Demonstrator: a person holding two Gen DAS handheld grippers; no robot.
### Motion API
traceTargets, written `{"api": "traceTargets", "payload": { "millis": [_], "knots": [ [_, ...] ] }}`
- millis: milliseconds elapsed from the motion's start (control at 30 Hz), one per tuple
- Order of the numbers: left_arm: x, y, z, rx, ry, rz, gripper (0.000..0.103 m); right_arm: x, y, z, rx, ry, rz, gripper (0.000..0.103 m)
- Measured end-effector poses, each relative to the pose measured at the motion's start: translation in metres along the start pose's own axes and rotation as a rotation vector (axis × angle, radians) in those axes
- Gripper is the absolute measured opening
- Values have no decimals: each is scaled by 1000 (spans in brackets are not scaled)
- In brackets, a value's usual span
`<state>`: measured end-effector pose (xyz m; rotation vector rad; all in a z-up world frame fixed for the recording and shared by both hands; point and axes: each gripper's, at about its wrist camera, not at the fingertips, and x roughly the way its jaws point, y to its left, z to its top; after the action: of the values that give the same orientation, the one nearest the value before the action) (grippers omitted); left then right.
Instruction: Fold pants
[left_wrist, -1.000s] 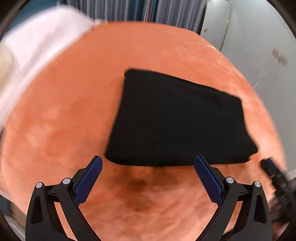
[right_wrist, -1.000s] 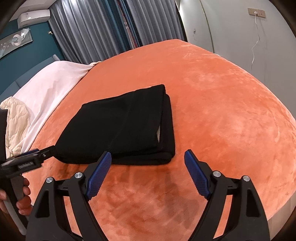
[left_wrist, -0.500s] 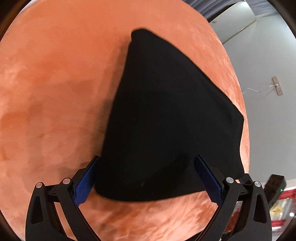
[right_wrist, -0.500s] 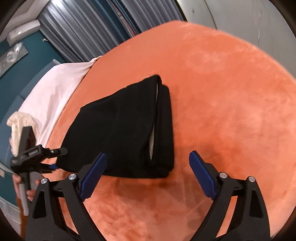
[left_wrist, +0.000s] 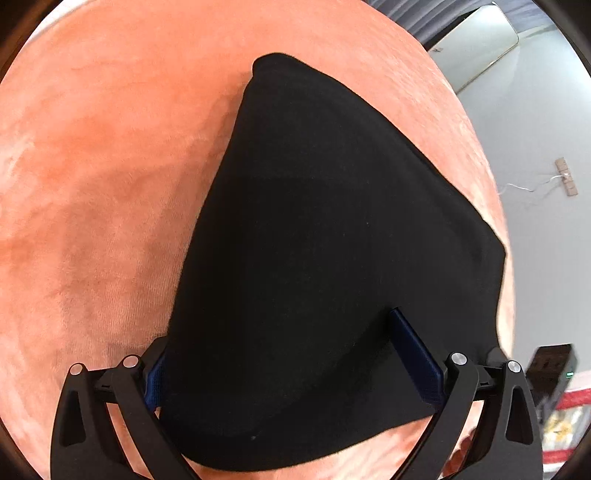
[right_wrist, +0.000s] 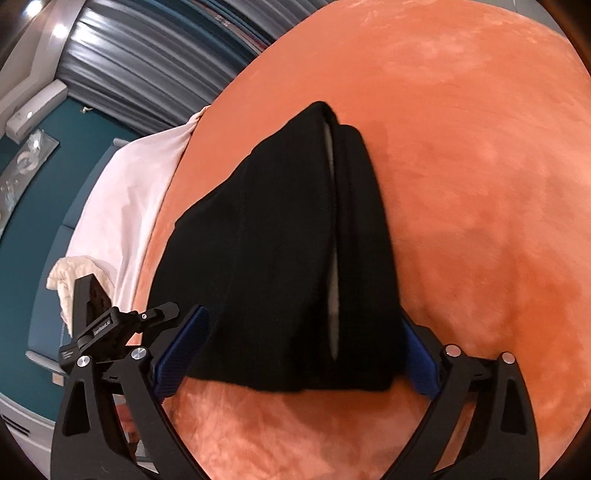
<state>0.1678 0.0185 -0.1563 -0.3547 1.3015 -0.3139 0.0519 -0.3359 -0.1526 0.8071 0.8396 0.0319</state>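
The black pants (left_wrist: 332, 240) lie folded into a thick bundle on the orange plush bedspread (left_wrist: 92, 184). My left gripper (left_wrist: 284, 365) is open and low over the bundle's near corner: its left pad (left_wrist: 153, 380) is tucked at the cloth's left edge, and its right pad (left_wrist: 415, 354) rests over the top. In the right wrist view the pants (right_wrist: 280, 258) show their layered edge with a pale lining. My right gripper (right_wrist: 299, 358) straddles that near end. Its jaws are opening, with one pad (right_wrist: 181, 354) beside each flank and no squeeze visible.
A white sheet (right_wrist: 136, 192) and a cream cloth (right_wrist: 74, 269) lie past the bedspread's left edge. Grey curtains (right_wrist: 147, 62) hang behind. The left gripper's body (right_wrist: 110, 325) shows beside my right fingers. A grey wall with a socket (left_wrist: 565, 181) is to the right.
Both grippers have come down and forward onto the pants, which now fill the space between their fingers. The right jaws have spread wider, and both views have rolled.
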Motion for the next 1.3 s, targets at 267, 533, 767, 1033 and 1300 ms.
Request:
{"api": "traceTargets", "payload": {
  "millis": [267,533,767,1033,1300],
  "knots": [
    [5,-11,-9,-27,-92,65,98,11,18,-14,-124,-69,-105,98],
    [1,-7,-14,13,-155,22,98,8,15,-17,-91,-157,-102,98],
    [6,-15,-14,58,-165,25,90,11,14,-13,-48,-175,-93,69],
    [-24,-15,-25,56,-174,-38,37,-6,19,-11,-3,-154,9,36],
    [-66,4,-87,44,-117,-138,34,-55,43,-37,-55,-89,86,35]
  ]
}}
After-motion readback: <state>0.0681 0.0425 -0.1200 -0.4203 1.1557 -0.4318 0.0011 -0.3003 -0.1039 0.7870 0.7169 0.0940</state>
